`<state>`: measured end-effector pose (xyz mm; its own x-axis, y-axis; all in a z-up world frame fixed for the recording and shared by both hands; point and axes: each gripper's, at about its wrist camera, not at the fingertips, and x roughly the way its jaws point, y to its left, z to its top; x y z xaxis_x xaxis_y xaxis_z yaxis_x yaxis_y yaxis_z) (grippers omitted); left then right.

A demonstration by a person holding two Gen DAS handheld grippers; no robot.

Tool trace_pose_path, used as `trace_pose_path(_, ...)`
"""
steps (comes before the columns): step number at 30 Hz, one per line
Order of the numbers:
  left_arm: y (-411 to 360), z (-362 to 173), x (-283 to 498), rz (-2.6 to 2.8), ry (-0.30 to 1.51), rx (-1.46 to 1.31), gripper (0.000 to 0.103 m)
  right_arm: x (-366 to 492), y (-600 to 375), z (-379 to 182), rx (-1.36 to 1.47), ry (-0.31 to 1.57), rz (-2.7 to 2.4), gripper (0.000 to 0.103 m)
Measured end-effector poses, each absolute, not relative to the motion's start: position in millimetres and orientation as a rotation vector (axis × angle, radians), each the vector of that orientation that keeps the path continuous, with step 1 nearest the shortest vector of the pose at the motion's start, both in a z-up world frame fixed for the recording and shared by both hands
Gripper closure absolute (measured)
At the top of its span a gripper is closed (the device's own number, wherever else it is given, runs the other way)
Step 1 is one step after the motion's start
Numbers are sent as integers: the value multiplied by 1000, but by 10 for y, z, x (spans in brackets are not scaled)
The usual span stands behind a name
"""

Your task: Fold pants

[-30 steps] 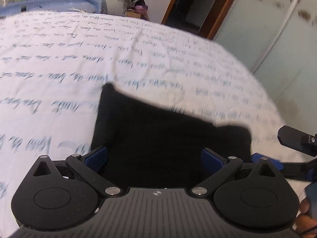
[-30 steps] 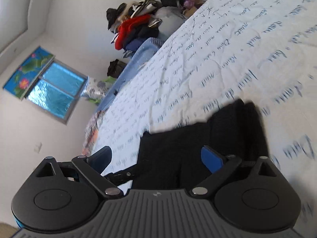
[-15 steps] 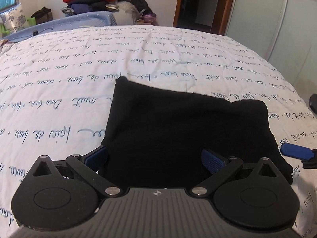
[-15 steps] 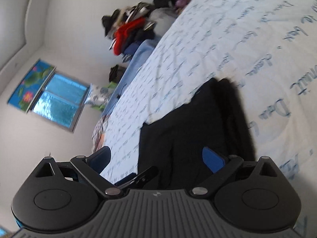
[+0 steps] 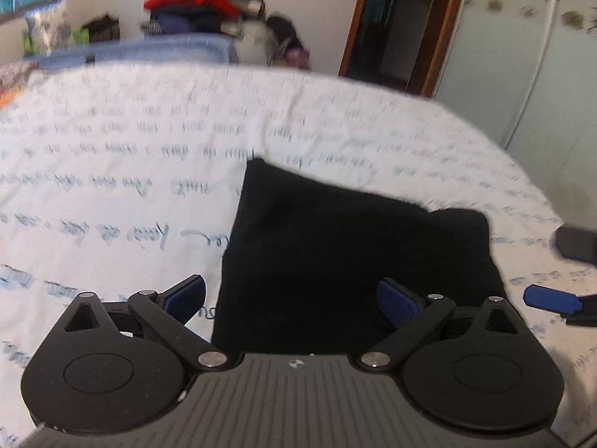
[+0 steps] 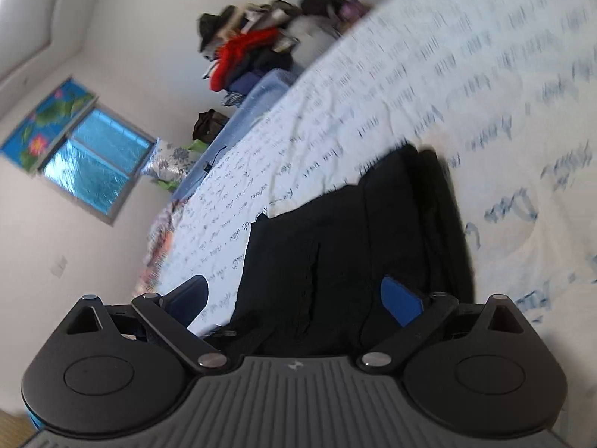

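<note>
The black pants [image 5: 347, 246] lie folded into a compact rectangle on the white bed sheet [image 5: 112, 171]. My left gripper [image 5: 291, 295] is open and empty, hovering above the near edge of the pants. My right gripper [image 6: 294, 296] is open and empty too, over the near end of the folded pants [image 6: 354, 246], which show stacked layers on their right side. The right gripper's blue fingertips [image 5: 548, 298] show at the right edge of the left wrist view, just beside the pants.
A pile of clothes [image 5: 201, 0] sits beyond the bed's far edge, also in the right wrist view [image 6: 253, 56]. A doorway [image 5: 395, 26] and wardrobe doors [image 5: 522, 74] stand at the back right. A window [image 6: 89, 164] is on the left wall.
Both grippers have drawn back and risen from the folded pants. The left view has tilted up, showing more of the room. The pants have not moved.
</note>
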<state>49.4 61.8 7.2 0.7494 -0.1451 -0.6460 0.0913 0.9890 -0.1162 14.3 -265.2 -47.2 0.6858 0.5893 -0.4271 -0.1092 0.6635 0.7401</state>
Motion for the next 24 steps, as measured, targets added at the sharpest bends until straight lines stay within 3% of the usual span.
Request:
trace_pose_path(6,463,33,4,-125,654,-104,3,-389,-2391,-284,348,582,302,3)
trace_pose_path(9,353,-88,-71,-112,707,-53,4,-510,-2230,-281,194,546,229,3)
trace_pose_path(24,444,157,-827,-35,569,-23,1,-1141,-2102,-567,146,641,85,3)
